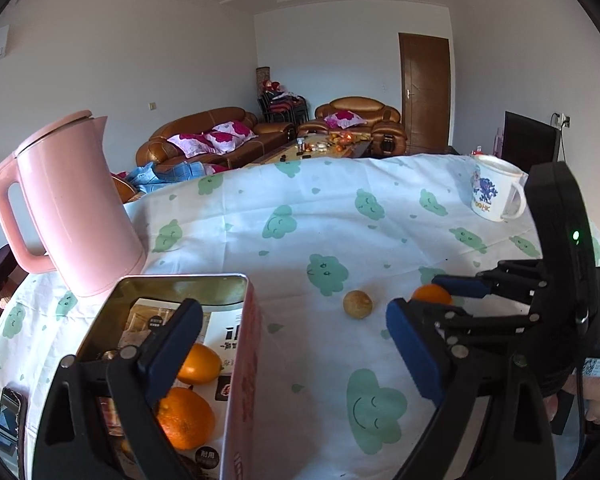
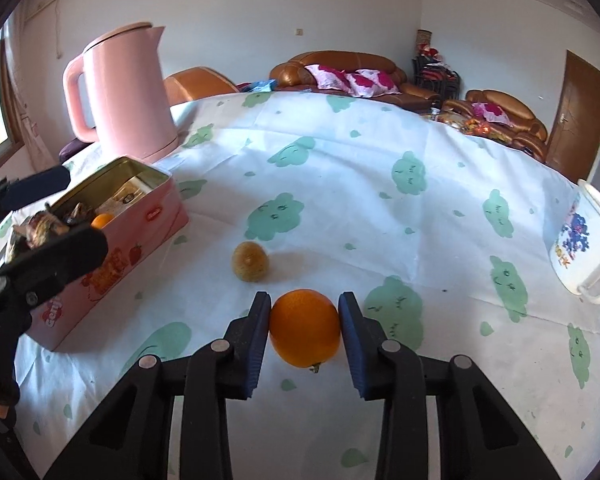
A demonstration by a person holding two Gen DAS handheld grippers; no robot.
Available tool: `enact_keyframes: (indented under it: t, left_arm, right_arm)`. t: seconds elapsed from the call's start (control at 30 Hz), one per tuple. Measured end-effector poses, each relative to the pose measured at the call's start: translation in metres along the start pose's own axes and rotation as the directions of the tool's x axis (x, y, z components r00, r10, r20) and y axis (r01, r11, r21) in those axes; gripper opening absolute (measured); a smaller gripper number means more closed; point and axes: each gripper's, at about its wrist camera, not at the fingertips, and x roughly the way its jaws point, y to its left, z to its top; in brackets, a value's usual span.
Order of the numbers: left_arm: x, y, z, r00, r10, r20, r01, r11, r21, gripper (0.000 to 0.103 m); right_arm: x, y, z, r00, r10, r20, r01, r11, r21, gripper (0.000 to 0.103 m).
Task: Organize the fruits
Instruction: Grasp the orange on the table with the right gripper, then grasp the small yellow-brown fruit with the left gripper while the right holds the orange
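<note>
- The right tongs reach out over the middle of the table, clenched around an orange; both blue pads touch its sides.
- That orange sits on the cloud-printed cloth with its stem nub at the bottom, toward the tongs. It is nearly round, so no long axis shows.
- A brownish, kiwi-like fruit lies loose just beyond the orange and a little to its left, apart from it and well clear of every table edge. It is slightly egg-shaped, but I cannot tell which way it points.
- The left tongs hang released and spread wide, holding nothing: one finger hangs over the open tin box, the other over bare cloth.
- The tin box stands toward the left edge of the table, its long side running away from that edge. Two oranges lie inside it on printed packets.
- A pink kettle stands upright right behind the tin, near the far left corner, handle turned outward.
- A white printed mug stands by the far right edge, handle to the right.
- Between tin and mug the cloth is open, a broad stretch running to the far edge.
- A phone lies flat left of the tin, near the left edge.
</note>
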Motion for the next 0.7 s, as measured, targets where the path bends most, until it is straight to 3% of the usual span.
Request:
enact_keyframes:
  t: [0.07,0.33,0.4,0.7]
  left_arm:
    - [0.011,-0.005,0.003,1.0,-0.008,-0.029,0.008,1.0,0.0,0.092]
    - [0.055,-0.019,0.006,0.991,-0.017,-0.132,0.018,1.0,0.004,0.08]
    - [0.064,-0.021,0.005,0.987,-0.028,-0.16,0.03,1.0,0.006,0.071]
    - [0.088,-0.03,0.002,0.974,-0.039,-0.224,0.045,0.999,0.021,0.07]
  right_arm:
    - [0.001,-0.012,0.002,0.999,-0.038,-0.001,0.038,0.999,0.029,0.037]
    - [0.01,-0.034,0.002,0.999,0.039,-0.035,-0.034,0.991,0.128,0.037]
    - [0.01,-0.035,0.001,0.998,0.051,-0.04,-0.045,0.99,0.133,0.037]
    - [0.01,-0.042,0.0,0.995,0.088,-0.035,-0.082,0.983,0.164,0.038]
